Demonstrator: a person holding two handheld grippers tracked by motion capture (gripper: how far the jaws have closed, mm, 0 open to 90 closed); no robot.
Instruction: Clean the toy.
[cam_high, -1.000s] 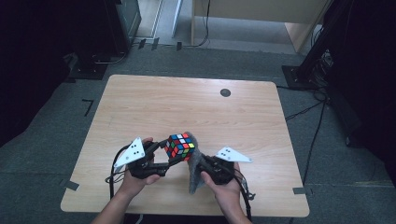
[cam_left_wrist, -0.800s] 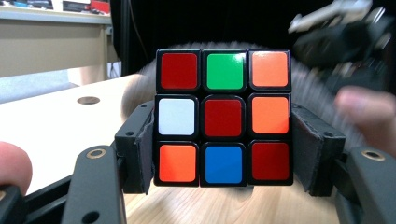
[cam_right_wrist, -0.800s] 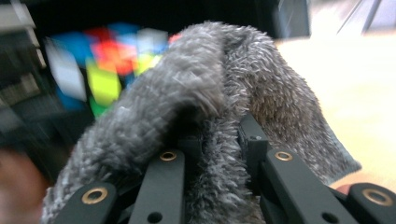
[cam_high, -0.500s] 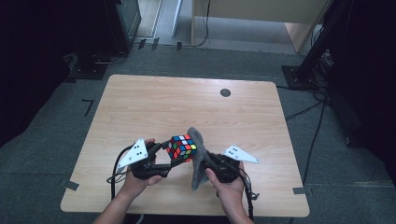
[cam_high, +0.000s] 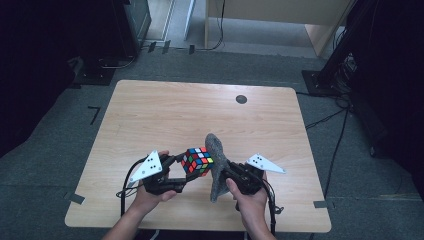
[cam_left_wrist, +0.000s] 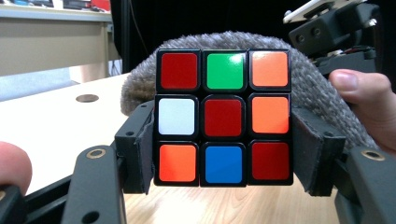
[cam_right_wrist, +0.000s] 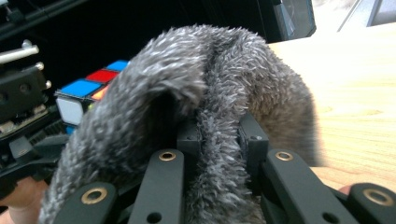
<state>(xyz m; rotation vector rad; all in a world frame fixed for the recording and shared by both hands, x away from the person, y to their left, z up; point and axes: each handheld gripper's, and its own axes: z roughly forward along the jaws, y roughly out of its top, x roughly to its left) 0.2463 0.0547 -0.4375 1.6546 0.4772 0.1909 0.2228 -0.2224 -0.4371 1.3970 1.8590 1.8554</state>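
A colour-tiled puzzle cube (cam_high: 197, 161) (cam_left_wrist: 223, 116) is held above the near part of the wooden table (cam_high: 165, 115), with my left gripper (cam_high: 186, 170) (cam_left_wrist: 223, 140) shut on its two sides. A fuzzy grey cloth (cam_high: 216, 162) (cam_right_wrist: 205, 88) stands up against the cube's right side, pinched in a fold by my right gripper (cam_high: 224, 174) (cam_right_wrist: 218, 140), which is shut on it. In the left gripper view the cloth rises behind the cube. In the right gripper view the cube (cam_right_wrist: 88, 91) peeks out at the left of the cloth.
A small dark round inset (cam_high: 241, 99) sits near the table's far edge. Black equipment stands and cables (cam_high: 340, 100) lie on the floor at the right. Grey tape marks the table's near corners (cam_high: 75, 198).
The right gripper has brought the grey cloth a little upward and closer against the cube's right side. The left gripper and cube have stayed in place.
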